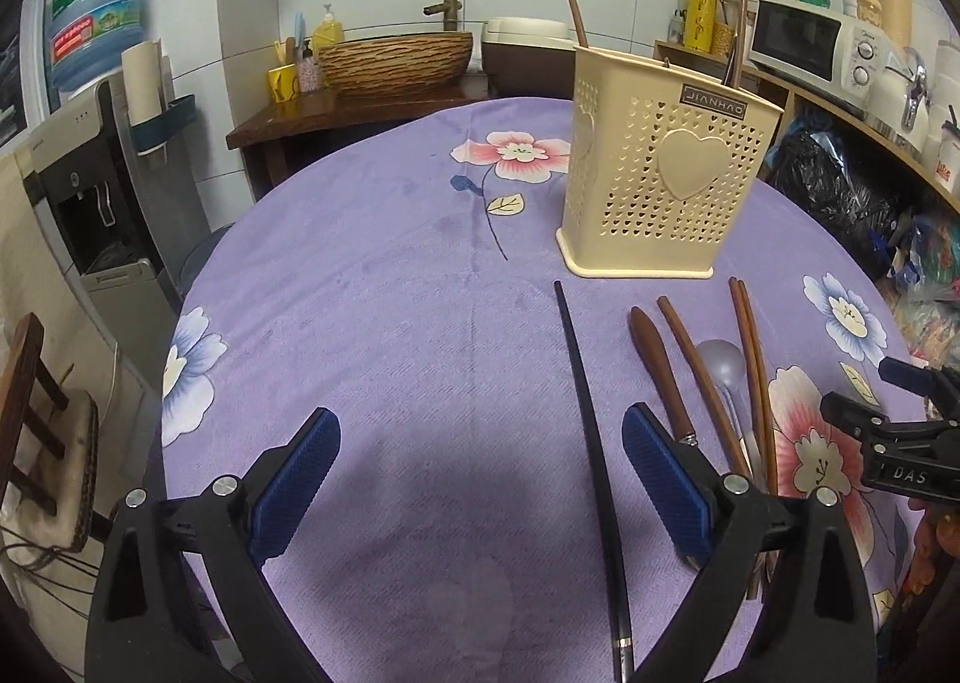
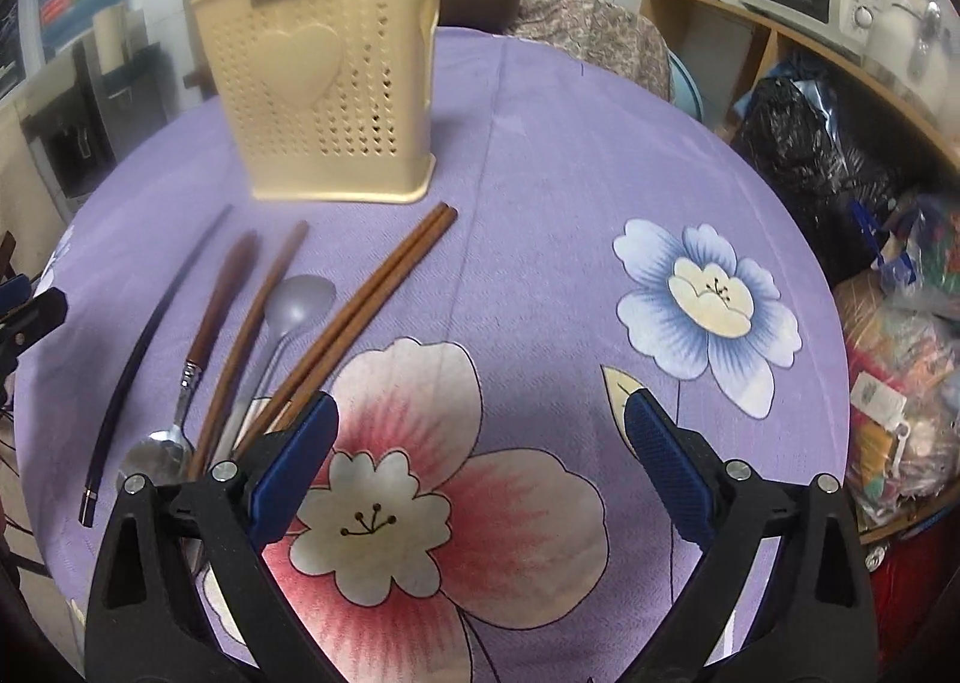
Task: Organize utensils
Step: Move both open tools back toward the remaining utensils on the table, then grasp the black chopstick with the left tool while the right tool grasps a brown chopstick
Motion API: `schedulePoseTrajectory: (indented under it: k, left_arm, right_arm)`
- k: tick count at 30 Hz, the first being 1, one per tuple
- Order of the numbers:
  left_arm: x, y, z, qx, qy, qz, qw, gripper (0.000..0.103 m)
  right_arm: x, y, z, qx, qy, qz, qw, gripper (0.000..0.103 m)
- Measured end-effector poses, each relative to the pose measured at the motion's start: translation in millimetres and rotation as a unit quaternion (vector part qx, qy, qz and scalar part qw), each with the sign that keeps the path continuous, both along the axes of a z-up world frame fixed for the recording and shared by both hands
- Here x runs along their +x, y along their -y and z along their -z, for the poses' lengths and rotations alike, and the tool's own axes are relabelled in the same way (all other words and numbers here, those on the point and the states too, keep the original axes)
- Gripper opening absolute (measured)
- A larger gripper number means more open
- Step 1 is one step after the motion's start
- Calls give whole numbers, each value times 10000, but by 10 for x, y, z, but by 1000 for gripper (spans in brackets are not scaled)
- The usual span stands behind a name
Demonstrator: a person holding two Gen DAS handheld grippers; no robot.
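Left wrist view: my left gripper [image 1: 480, 479] hung over the purple tabletop [image 1: 384, 323], jaws wide and empty, the black chopstick [image 1: 591, 443] lying between them, nearer the right one. The cream holder [image 1: 663, 167] stood upright beyond, some sticks already in it. To lift well, I judged, I should centre over the chopstick and close across it.

Right wrist view: my right gripper [image 2: 480, 473] also hovered with jaws wide, holding nothing. The brown chopsticks [image 2: 360, 317], wooden-handled spoon [image 2: 192, 371] and grey spoon [image 2: 294, 311] lay to its left, near the holder.
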State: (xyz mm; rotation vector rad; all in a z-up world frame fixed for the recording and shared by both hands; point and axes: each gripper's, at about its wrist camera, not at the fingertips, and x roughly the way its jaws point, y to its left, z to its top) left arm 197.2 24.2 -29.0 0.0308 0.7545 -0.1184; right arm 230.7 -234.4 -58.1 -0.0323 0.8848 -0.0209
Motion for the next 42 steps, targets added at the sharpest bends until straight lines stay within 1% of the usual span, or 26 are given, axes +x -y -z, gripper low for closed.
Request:
schedulePoseTrajectory:
  k: [4, 6, 9, 16, 19, 21, 24, 27, 29, 31, 32, 35, 38, 40, 42]
  left_arm:
    - [-45, -34, 25, -8, 25, -79, 10000, 94]
    - [-50, -57, 55, -71, -15, -105, 9999, 94]
    - [-60, -68, 69, -135, -34, -129, 9998, 94]
    - [-87, -60, 52, -151, 1, -116, 9998, 94]
    - [-90, -70, 65, -178, -16, -114, 9998, 94]
    - [-93, -64, 75, -211, -21, -114, 9997, 94]
    - [-89, -42, 99, -273, -77, -76, 9996, 94]
    - [-95, -22, 109, -267, -95, -43, 9996, 94]
    - [-108, -25, 107, -235, -87, -28, 9997, 94]
    - [-111, -39, 110, -231, -96, -34, 9997, 94]
    - [-109, -41, 117, -237, -107, -35, 9997, 94]
    - [-92, -28, 135, -258, -147, -22, 9996, 94]
    - [-84, 17, 143, -227, -171, 43, 9996, 94]
    - [-77, 42, 144, -175, -172, 91, 9997, 94]
    - [-53, 69, 147, -108, -186, 140, 9997, 94]
  right_arm:
    - [11, -34, 43, 20, -111, -2, 9999, 95]
    - [19, -73, 64, 10, -161, -40, 9999, 95]
    - [35, -162, 84, -49, -200, -107, 9997, 95]
    - [44, -458, 127, -206, -356, -403, 9983, 95]
    - [38, -539, 143, -284, -407, -416, 9979, 96]
    - [31, -556, 138, -249, -520, -383, 9976, 96]
    - [14, -602, 167, -249, -732, -518, 9957, 96]
    - [-8, -537, 188, -263, -804, -529, 9950, 97]
    - [-43, -438, 179, -383, -850, -491, 9944, 97]
    - [-83, -299, 161, -543, -877, -339, 9941, 97]
    - [-99, -234, 152, -543, -875, -262, 9943, 97]
    - [-141, -42, 125, -167, -788, -127, 9967, 97]
    - [-146, 86, 111, -27, -676, 37, 9977, 97]
    - [-135, 187, 95, 368, -570, 97, 9976, 97]
    - [-125, 288, 81, 640, -437, 244, 9967, 97]
